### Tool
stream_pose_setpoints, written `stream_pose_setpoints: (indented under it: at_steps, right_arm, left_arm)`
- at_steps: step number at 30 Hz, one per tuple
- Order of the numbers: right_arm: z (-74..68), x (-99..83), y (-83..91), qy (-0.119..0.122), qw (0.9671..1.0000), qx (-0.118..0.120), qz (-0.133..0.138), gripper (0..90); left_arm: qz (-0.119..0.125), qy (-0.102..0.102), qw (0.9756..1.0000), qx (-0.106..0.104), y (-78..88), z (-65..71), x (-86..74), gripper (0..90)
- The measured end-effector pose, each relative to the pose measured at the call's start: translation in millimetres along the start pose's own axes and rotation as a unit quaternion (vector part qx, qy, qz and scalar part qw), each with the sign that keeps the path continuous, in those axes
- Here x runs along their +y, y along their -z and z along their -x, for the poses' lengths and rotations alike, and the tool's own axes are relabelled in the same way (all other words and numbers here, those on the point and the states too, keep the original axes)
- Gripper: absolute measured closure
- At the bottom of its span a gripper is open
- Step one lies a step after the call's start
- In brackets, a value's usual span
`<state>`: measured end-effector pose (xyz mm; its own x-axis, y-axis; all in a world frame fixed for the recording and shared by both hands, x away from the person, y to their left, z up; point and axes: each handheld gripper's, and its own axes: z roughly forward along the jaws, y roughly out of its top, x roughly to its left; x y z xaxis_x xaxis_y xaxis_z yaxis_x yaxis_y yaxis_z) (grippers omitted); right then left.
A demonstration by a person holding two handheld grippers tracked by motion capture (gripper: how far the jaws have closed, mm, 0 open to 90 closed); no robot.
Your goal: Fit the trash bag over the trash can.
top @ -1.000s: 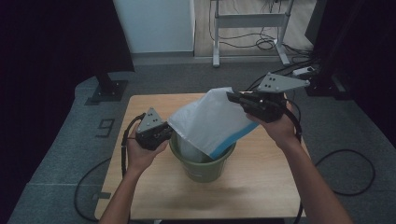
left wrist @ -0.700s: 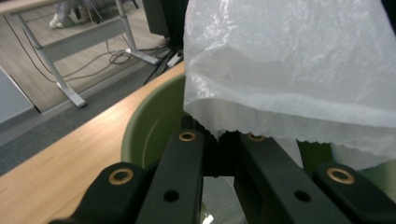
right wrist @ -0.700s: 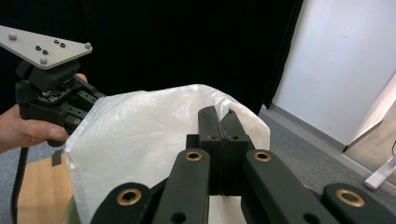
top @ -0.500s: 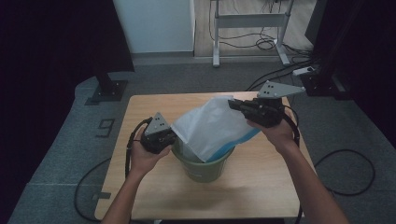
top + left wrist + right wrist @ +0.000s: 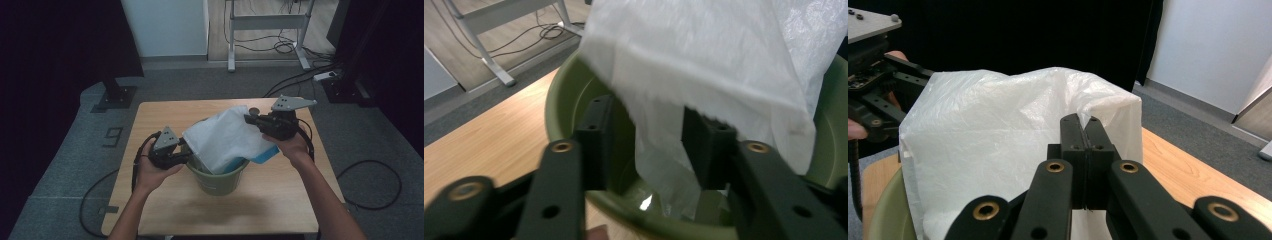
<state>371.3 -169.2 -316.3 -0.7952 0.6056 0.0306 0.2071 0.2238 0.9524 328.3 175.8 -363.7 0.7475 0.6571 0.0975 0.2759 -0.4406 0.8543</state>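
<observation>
A green bucket [image 5: 217,182] stands mid-table with a white plastic bag [image 5: 225,137] draped over its mouth. My right gripper [image 5: 250,120] is shut on the bag's upper edge [image 5: 1108,112] and holds it above the bucket's far right rim. At the bucket's left rim, my left gripper [image 5: 182,150] is open. In the left gripper view its jaws stand wide apart on either side of the hanging bag [image 5: 704,65], just over the bucket rim [image 5: 561,90]. The bag's lower part hangs inside the bucket.
The bucket sits on a small wooden table [image 5: 160,115] with bare wood all round it. A blue edge [image 5: 265,156] shows under the bag on the right. Cables [image 5: 295,80] and a desk frame [image 5: 267,22] lie on the floor beyond.
My right gripper has come down and a little toward me with the bag, which now sits lower over the bucket. The left gripper has barely moved, edging toward the bag.
</observation>
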Motion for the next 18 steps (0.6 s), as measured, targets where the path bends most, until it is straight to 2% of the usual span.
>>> stream_pose_setpoints:
  at_steps: [5, 10, 14, 18]
  right_arm:
    - [2.4, -4.2, -0.2, -0.004, 1.0, -0.001, -0.001, 89.0]
    - [4.5, -9.2, -2.1, -0.006, 1.0, -0.002, -0.003, 89.0]
    - [5.2, -10.5, -2.6, -0.006, 1.0, -0.002, -0.003, 88.9]
    - [5.5, -10.2, -2.7, -0.005, 1.0, -0.002, -0.001, 88.9]
  left_arm:
    - [0.01, 0.009, 0.9999, -0.003, 12.2, -1.3, -7.5, 48.7]
    - [0.02, 0.013, 0.9997, -0.009, 19.9, 1.3, -13.8, 49.4]
    - [0.03, 0.009, 0.9995, -0.006, 26.4, 5.2, -17.4, 49.9]
    - [0.039, 0.006, 0.999, -0.019, 31.1, 10.2, -15.7, 50.5]
